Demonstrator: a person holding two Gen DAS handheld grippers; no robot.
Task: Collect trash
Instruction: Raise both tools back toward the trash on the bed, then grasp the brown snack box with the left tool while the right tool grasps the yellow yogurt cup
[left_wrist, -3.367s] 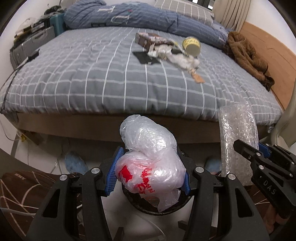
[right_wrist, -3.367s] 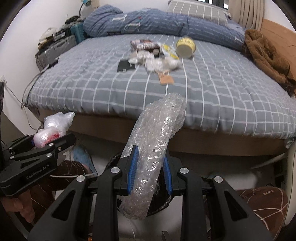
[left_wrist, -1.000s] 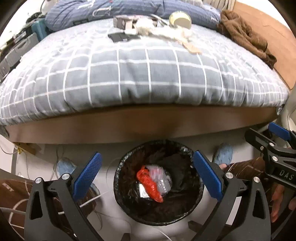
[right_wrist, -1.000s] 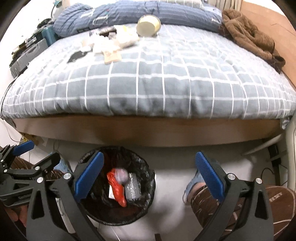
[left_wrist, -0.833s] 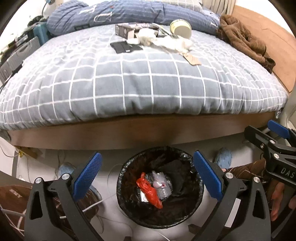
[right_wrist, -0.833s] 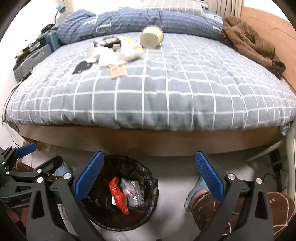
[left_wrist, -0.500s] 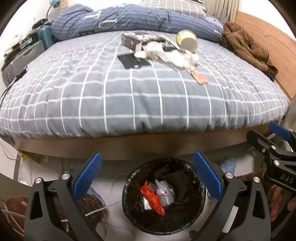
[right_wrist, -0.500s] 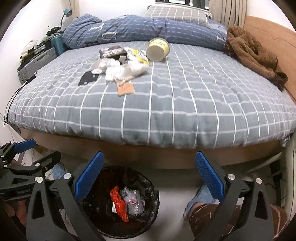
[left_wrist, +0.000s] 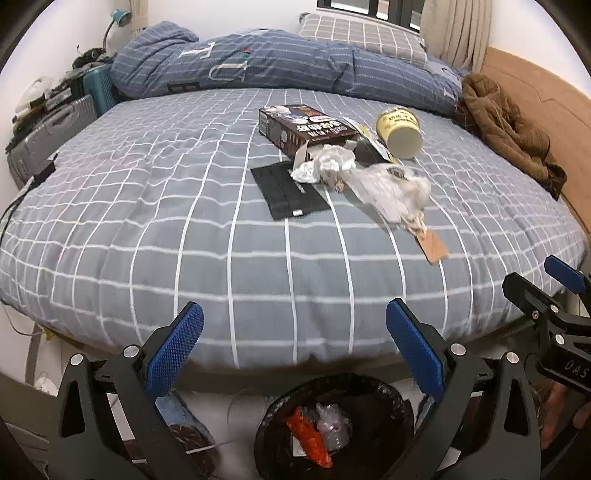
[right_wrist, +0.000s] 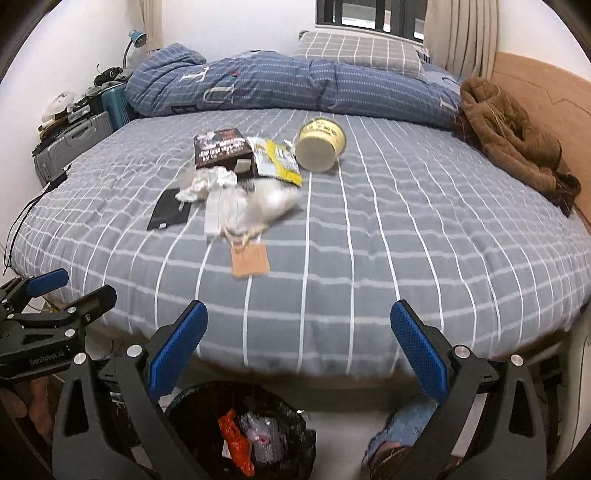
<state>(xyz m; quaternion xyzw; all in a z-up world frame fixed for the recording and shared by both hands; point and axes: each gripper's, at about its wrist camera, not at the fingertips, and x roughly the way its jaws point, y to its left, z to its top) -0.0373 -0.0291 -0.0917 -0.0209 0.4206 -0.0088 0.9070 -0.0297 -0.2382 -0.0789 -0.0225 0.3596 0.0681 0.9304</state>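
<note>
Trash lies in a heap on the grey checked bed: a brown box (left_wrist: 303, 129) (right_wrist: 221, 147), a yellow cup on its side (left_wrist: 399, 131) (right_wrist: 321, 146), crumpled white paper (left_wrist: 327, 166) (right_wrist: 207, 182), a clear plastic bag (left_wrist: 391, 192) (right_wrist: 258, 205), a flat black pouch (left_wrist: 288, 192) (right_wrist: 170, 208), a yellow wrapper (right_wrist: 277, 160) and a brown tag (left_wrist: 434, 247) (right_wrist: 249, 260). A black-lined bin (left_wrist: 384, 395) (right_wrist: 188, 400) on the floor holds a red-printed bag and bubble wrap. My left gripper (left_wrist: 293, 326) and right gripper (right_wrist: 297, 325) are both open and empty, above the bin and short of the bed's edge.
A blue duvet (left_wrist: 277, 66) and a checked pillow (left_wrist: 362, 35) lie at the head of the bed. A brown jacket (left_wrist: 506, 125) sits by the wooden headboard on the right. Suitcases (left_wrist: 55, 125) stand at the left wall. A slippered foot (right_wrist: 402, 424) is beside the bin.
Both grippers let go of the plastic bag and the bubble wrap into the bin, then rose and tilted up towards the bed. The trash heap now appears nearer and larger.
</note>
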